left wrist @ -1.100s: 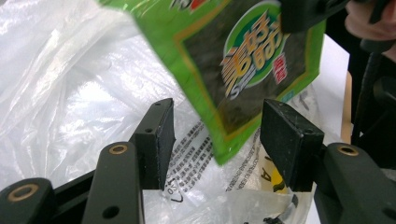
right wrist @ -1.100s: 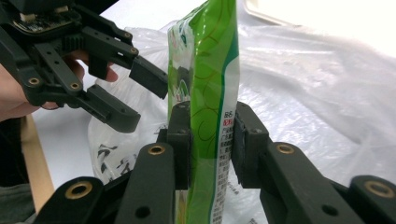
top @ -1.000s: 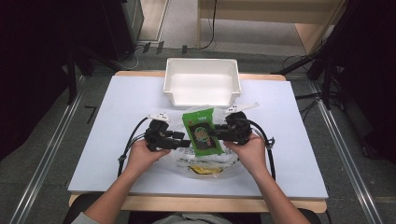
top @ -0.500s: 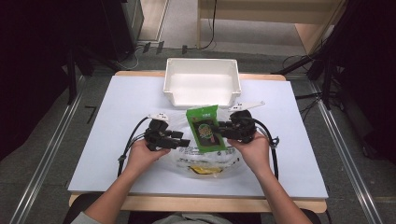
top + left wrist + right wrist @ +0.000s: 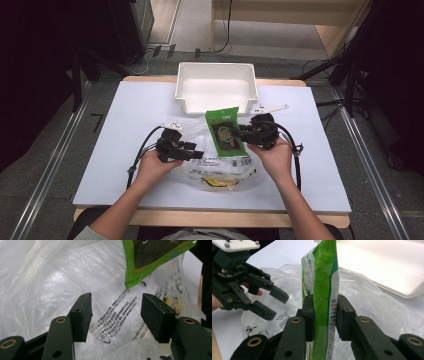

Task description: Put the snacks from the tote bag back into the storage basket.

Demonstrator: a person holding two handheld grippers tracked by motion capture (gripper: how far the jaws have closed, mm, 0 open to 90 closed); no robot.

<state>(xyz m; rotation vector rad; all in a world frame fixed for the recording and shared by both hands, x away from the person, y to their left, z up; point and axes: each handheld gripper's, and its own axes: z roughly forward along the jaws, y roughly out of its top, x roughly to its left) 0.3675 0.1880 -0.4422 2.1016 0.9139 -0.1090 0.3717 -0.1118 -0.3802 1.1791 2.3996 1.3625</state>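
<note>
My right gripper (image 5: pixel 239 133) (image 5: pixel 325 316) is shut on a green snack packet (image 5: pixel 225 131) (image 5: pixel 323 290) and holds it above a clear plastic bag (image 5: pixel 220 162) (image 5: pixel 57 280) on the white table. The packet's lower corner (image 5: pixel 132 277) hangs in the left gripper view, just beyond the jaws. My left gripper (image 5: pixel 197 154) (image 5: pixel 116 312) is open over the bag's printed side, nothing between its jaws; it also appears at the left of the right gripper view (image 5: pixel 275 305). Something yellow (image 5: pixel 220 182) lies inside the bag near the front.
A white tray (image 5: pixel 216 70) stands at the table's far edge, just behind the packet. A small white part (image 5: pixel 270 107) lies to the tray's right. Cables trail from both grippers along the person's hands.
The right gripper has carried the green packet up and slightly back toward the tray, clear of the bag. The left gripper has stayed open in place.
</note>
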